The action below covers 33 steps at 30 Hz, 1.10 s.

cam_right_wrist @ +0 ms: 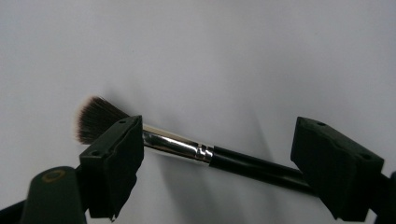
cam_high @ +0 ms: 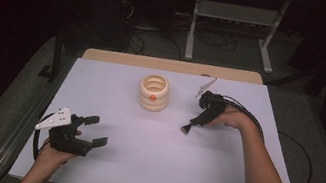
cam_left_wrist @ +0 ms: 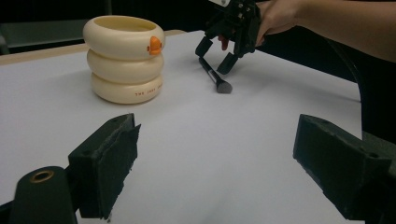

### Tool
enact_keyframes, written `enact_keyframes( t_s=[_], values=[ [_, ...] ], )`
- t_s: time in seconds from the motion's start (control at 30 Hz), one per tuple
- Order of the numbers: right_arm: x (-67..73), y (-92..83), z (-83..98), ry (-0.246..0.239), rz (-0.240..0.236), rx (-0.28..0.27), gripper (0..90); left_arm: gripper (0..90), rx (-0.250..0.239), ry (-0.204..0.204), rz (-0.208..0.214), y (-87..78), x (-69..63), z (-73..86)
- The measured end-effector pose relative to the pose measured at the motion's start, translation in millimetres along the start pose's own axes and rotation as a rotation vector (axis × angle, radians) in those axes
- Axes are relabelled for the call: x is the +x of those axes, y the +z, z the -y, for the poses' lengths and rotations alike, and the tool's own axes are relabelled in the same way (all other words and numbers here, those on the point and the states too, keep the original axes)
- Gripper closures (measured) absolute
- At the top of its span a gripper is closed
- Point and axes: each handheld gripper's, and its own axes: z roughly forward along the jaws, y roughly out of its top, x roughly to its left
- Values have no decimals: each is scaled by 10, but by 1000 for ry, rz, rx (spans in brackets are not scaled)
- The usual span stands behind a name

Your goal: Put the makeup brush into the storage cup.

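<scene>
Makeup brush (cam_right_wrist: 205, 154) lies flat on the tabletop (cam_high: 149, 155) between my right gripper's (cam_right_wrist: 215, 172) wide-open jaws, ready for gripping, while my left gripper (cam_high: 93, 132) rests open and empty.

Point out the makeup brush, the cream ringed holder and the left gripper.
makeup brush (cam_right_wrist: 177, 145): right gripper view, on its silver ferrule.
cream ringed holder (cam_high: 154, 93): high view, on its side wall.
left gripper (cam_high: 95, 130): high view, midway between its open jaws.

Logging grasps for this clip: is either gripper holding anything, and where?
Nothing is held. The right gripper is open astride the makeup brush lying on the table; the left gripper is open, empty.
</scene>
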Motion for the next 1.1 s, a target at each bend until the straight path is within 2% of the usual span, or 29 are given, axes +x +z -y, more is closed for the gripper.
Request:
enact_keyframes(
  t_s=[0.3, 0.43, 1.1],
  values=[
    [-7, 34, 4, -17, 4, 30, 170, 133, -1, -5, -1, -1, -10, -2],
    [-7, 49, 20, -24, -2, 35, 204, 133, 1, -1, -1, 0, -8, -1],
    [-1, 33, 55, -39, -13, 44, 251, 133, 2, 1, 2, 3, -12, -4]
  ],
)
